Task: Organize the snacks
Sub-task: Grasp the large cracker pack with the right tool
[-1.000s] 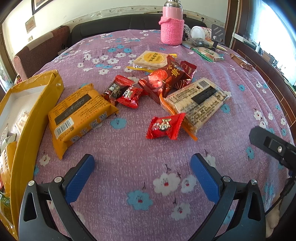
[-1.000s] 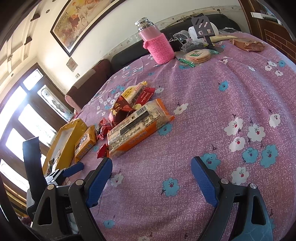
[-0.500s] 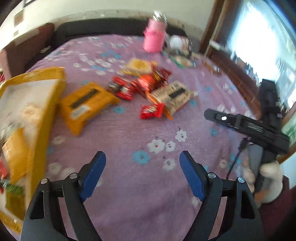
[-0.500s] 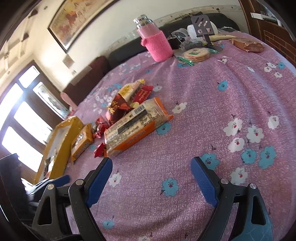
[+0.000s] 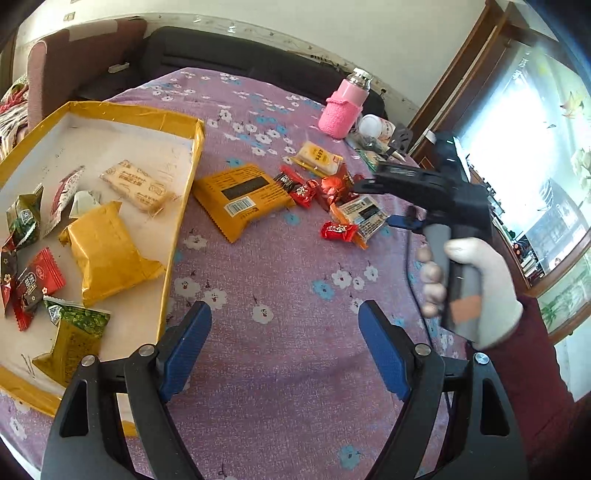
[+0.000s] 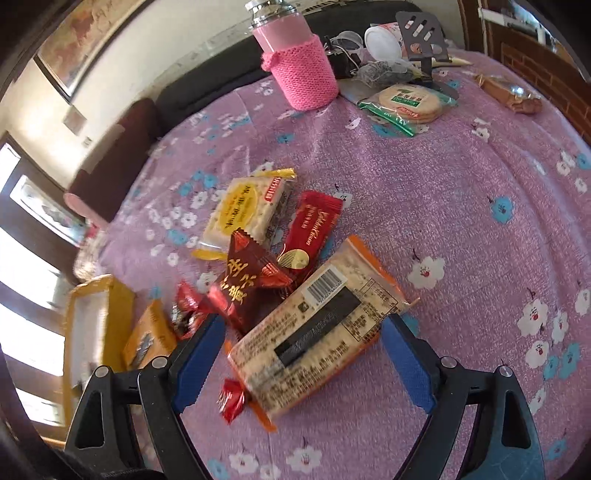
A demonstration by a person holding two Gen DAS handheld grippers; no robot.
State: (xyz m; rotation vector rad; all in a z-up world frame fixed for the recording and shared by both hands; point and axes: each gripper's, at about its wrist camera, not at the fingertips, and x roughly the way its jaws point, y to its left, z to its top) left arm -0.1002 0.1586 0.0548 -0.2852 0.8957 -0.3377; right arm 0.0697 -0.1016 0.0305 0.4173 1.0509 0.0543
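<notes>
Loose snacks lie on the purple flowered tablecloth (image 5: 280, 280): an orange packet (image 5: 242, 197), small red candies (image 5: 338, 232), a dark red packet (image 6: 245, 286), a yellow cracker pack (image 6: 243, 210) and a long clear cracker pack (image 6: 317, 332). A yellow box (image 5: 184, 184) at the left holds several snacks. My right gripper (image 6: 303, 354) is open, its blue pads either side of the long cracker pack. It also shows in the left wrist view (image 5: 424, 192). My left gripper (image 5: 284, 343) is open and empty above bare cloth beside the box.
A pink-sleeved bottle (image 6: 299, 62) stands at the far side. A round cracker pack (image 6: 406, 101), a white cup (image 6: 380, 38), a metal stand (image 6: 421, 33) and a brown wrapped item (image 6: 509, 94) lie near it. A sofa (image 5: 207, 51) runs behind the table.
My left gripper has pulled back and left, bringing the box's inside into view. My right gripper has moved forward to straddle the long cracker pack.
</notes>
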